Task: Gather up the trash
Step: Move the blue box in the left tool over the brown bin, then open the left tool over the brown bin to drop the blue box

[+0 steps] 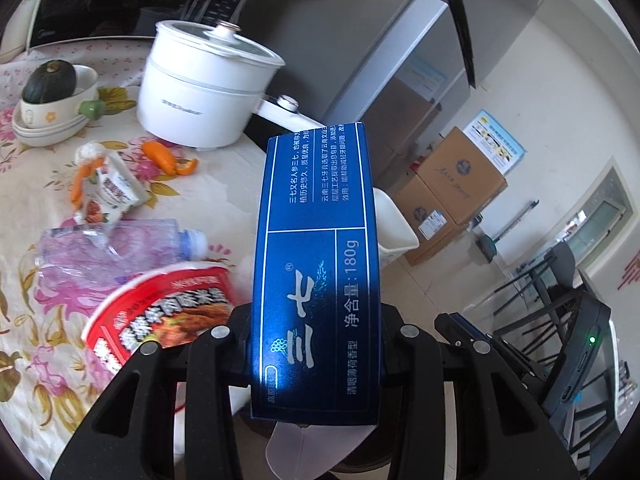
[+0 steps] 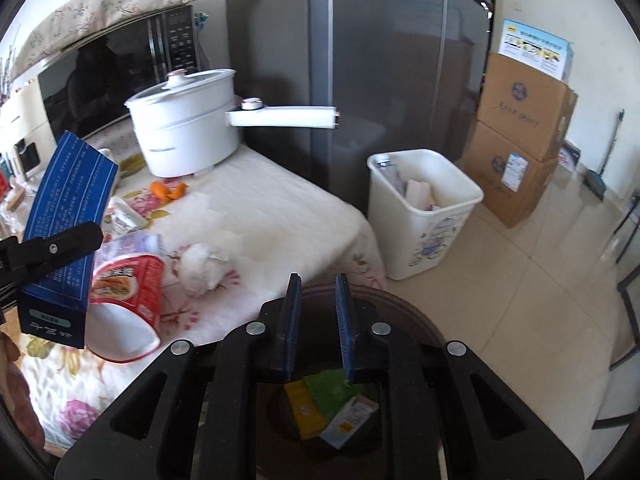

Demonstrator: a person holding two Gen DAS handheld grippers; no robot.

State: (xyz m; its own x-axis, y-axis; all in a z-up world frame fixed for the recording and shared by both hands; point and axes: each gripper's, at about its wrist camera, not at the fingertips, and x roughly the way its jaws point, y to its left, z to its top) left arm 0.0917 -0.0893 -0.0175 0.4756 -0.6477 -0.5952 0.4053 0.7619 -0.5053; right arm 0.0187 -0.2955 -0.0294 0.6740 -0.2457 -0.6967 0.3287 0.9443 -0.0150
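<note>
Trash is spread over the floral-covered table (image 2: 280, 208), and one piece of it, a blue toothpaste box (image 1: 320, 264), is already lifted: the left gripper (image 1: 316, 344) pinches it near its lower end, so the box stands almost upright above the table's near edge. I think it is held high like this to carry it over the edge toward a bin. The white wastebasket (image 2: 420, 216) stands on the floor beside the table's far right corner and already has papers inside. A dark round bin (image 2: 400, 320) directly under the right gripper (image 2: 318, 320) holds some small packets. The right gripper is empty, its blue-padded fingers (image 2: 345, 320) a little apart, and it hovers over this dark bin. On the table wait a red noodle cup (image 2: 132, 292) lying on its side, a crumpled tissue ball (image 2: 202, 268), a squashed clear bottle (image 1: 116, 248), a torn sachet (image 1: 112, 192) and orange peel (image 1: 168, 156) near the white electric pot (image 2: 188, 120).
</note>
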